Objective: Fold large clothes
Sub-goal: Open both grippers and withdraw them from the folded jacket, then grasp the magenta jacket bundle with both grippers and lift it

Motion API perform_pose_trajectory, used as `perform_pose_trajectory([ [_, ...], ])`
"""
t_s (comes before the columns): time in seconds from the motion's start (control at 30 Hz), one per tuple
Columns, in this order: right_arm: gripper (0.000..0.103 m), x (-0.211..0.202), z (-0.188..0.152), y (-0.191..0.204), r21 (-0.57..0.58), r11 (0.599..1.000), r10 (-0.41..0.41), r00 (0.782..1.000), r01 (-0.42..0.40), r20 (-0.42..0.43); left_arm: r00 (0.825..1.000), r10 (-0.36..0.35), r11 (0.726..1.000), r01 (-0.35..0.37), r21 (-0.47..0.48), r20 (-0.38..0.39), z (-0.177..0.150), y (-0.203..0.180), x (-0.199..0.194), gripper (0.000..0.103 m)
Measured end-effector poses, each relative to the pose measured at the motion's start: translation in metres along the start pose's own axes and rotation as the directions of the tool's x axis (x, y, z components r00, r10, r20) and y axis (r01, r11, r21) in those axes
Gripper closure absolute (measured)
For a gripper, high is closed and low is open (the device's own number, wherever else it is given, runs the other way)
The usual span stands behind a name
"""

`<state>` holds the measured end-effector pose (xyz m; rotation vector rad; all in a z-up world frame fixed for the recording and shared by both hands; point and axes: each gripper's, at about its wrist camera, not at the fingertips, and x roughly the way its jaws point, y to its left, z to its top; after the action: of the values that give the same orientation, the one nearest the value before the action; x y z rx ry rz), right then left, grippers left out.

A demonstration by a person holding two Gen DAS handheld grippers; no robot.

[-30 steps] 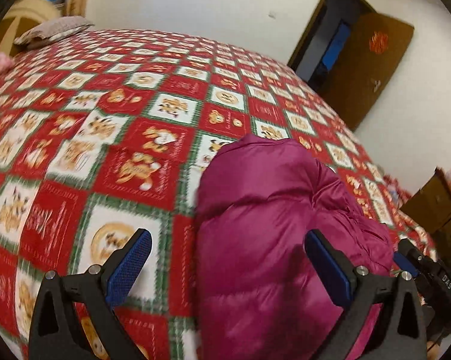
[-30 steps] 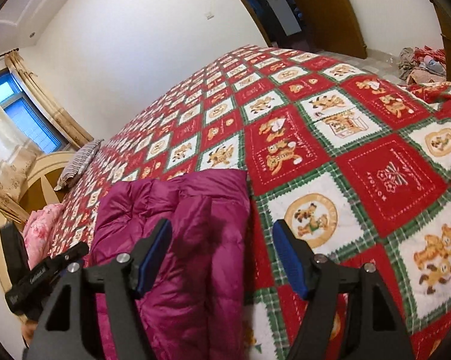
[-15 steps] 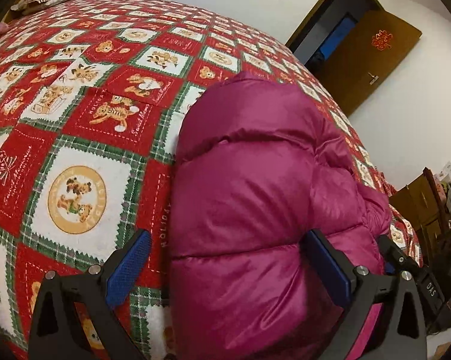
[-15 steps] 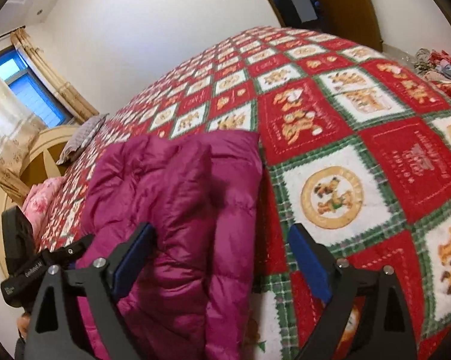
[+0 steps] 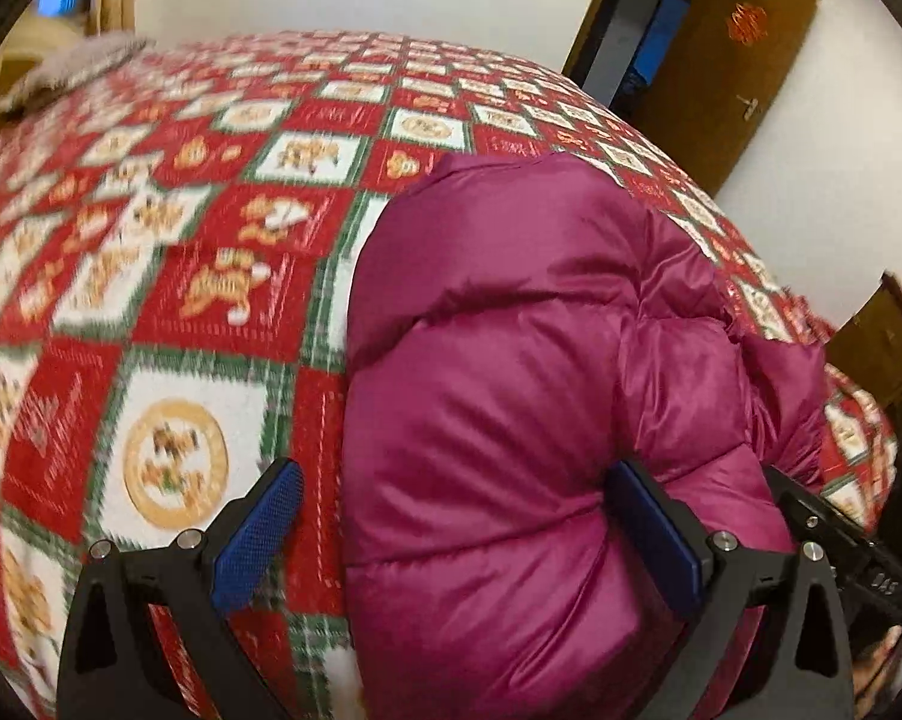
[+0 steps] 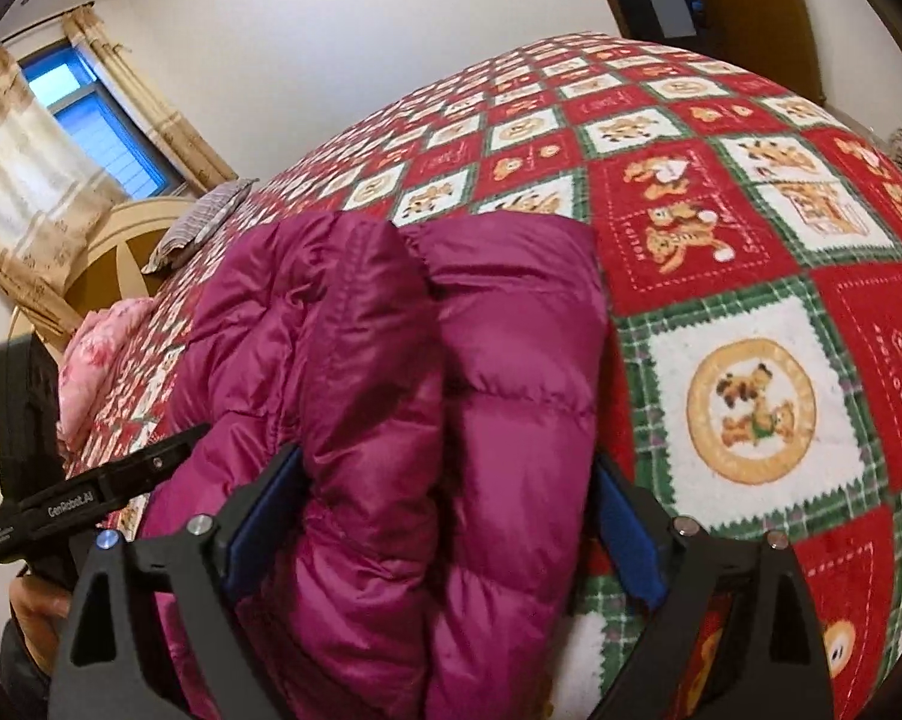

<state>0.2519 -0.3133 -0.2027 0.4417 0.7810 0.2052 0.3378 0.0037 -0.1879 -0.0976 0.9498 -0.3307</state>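
Observation:
A magenta puffer jacket [image 5: 511,396] lies folded into a thick bundle on the red patchwork bedspread [image 5: 168,276]. It also shows in the right wrist view [image 6: 390,408]. My left gripper [image 5: 457,528] is open, its right finger [image 5: 655,540] pressed into the jacket's near end and its left finger [image 5: 258,528] over the bedspread. My right gripper [image 6: 444,516] is open and straddles the jacket's near end, with puffy fabric bulging between both fingers. The left gripper's body [image 6: 90,498] shows at the left of the right wrist view.
The bedspread [image 6: 751,276] covers a large bed. A grey pillow [image 6: 204,222] and pink bedding [image 6: 96,348] lie by the wooden headboard [image 6: 114,252]. A curtained window [image 6: 90,120] is behind it. A brown door [image 5: 727,72] stands open at the far right.
Both grippers stay open. The right gripper has moved in onto the jacket, which now fills the space between its fingers. The left gripper's view has swung and blurred slightly.

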Motion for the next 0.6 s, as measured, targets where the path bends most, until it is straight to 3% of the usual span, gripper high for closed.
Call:
perform_pose_trajectory([
  [0.23, 0.010, 0.015, -0.003, 0.014, -0.086, 0.994, -0.067, 0.998, 0.067, 0.001, 0.999, 0.040, 0.999, -0.040, 0.022, 0.006, -0.002, -0.005, 0.011, 0.001],
  [0.4, 0.033, 0.012, -0.007, 0.022, -0.110, 0.993, -0.055, 0.998, 0.052, -0.016, 0.999, 0.034, 0.999, -0.034, 0.020, 0.008, -0.004, -0.005, 0.013, 0.001],
  [0.6, 0.035, 0.014, -0.010, 0.026, -0.109, 0.993, -0.052, 0.999, 0.050, -0.017, 0.998, 0.057, 0.997, -0.058, 0.043, 0.015, -0.006, -0.010, 0.012, 0.001],
])
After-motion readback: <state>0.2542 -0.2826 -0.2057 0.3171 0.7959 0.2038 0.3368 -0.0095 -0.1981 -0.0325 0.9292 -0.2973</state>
